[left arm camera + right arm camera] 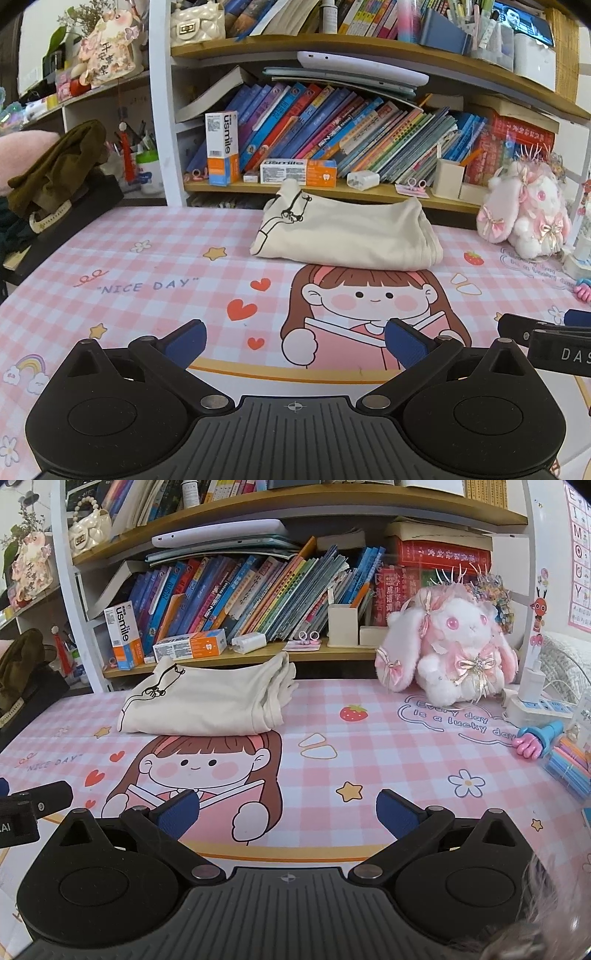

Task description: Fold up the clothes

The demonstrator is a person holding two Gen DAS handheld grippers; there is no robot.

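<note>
A cream garment (345,236) with a black line drawing lies folded in a compact stack at the far side of the pink checked table mat (166,266), by the bookshelf. It also shows in the right wrist view (207,705). My left gripper (295,343) is open and empty, well short of the garment. My right gripper (288,812) is open and empty, also near the front of the mat. The right gripper's body shows at the right edge of the left wrist view (546,339). A pile of olive-brown clothes (59,166) sits on a black stand at the far left.
A low bookshelf (332,188) with toothpaste boxes and books runs behind the mat. A pink plush rabbit (450,653) sits at the back right. A power strip (535,705), a pink toy hand (535,742) and coloured pens (569,764) lie along the right edge.
</note>
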